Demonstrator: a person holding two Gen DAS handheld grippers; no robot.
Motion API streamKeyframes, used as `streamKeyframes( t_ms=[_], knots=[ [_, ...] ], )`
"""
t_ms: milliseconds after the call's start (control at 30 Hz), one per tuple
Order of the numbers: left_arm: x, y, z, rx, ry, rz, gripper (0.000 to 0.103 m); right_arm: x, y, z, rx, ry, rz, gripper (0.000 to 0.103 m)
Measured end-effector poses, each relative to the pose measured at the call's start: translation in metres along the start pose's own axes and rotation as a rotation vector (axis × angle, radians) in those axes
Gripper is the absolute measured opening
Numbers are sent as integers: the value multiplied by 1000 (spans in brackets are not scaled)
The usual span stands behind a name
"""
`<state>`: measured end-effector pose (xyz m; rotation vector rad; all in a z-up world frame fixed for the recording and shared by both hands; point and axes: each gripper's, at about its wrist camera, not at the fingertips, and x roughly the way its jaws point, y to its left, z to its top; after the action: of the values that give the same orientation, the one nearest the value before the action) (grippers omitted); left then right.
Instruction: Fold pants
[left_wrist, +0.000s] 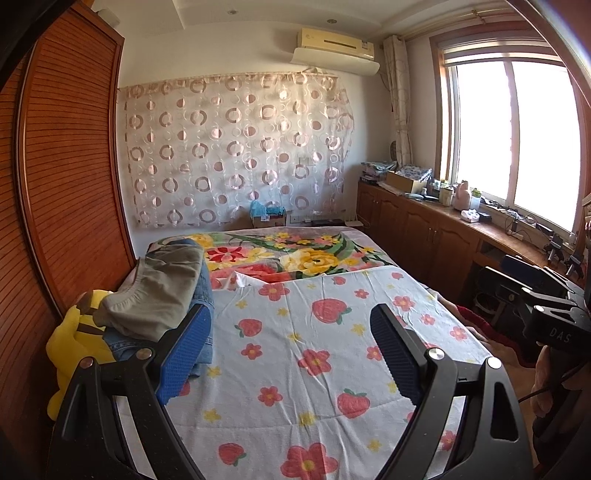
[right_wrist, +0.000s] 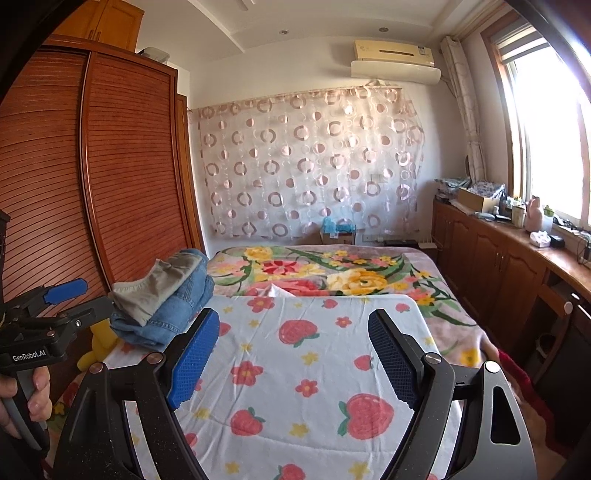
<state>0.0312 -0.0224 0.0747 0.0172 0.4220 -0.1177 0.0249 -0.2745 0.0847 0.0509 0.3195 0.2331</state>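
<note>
Denim and khaki pants (left_wrist: 162, 295) sit stacked at the bed's (left_wrist: 317, 369) left edge on a yellow plush toy (left_wrist: 74, 339), long axis running away. Left gripper (left_wrist: 291, 354) is nearer; right gripper (right_wrist: 293, 354) further right. Both jaws open, empty.

A white bedsheet printed with red strawberries and flowers (left_wrist: 295, 332) covers the near part of the bed, and a plush blanket with large yellow and red flowers (left_wrist: 295, 254) lies over the far part. A yellow soft toy (left_wrist: 79, 339) sits at the bed's left edge, against the reddish-brown slatted wooden wardrobe (left_wrist: 66, 166). A sheer curtain patterned with pinkish rings (left_wrist: 236, 147) hangs on the far wall, under a cream air conditioner (left_wrist: 336, 44). Along the right wall, a low brown wooden cabinet (right_wrist: 491, 254) runs beneath the bright window (left_wrist: 517, 133); boxes and small bottles crowd its top.
</note>
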Motion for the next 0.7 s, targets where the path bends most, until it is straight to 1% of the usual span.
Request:
streamKeyframes(
  t_ms=[67,200,700],
  knots=[
    [-2,3,0,-3,-2,3,89,1,-1,1,-4,-5,-5,85],
    [-3,6,-2,-6,-1,13,89,2,-1,-1,-4,-6,-8,89],
    [-2,11,-3,-13,0,15,89,7,1,-1,-7,1,-11,89]
  ],
)
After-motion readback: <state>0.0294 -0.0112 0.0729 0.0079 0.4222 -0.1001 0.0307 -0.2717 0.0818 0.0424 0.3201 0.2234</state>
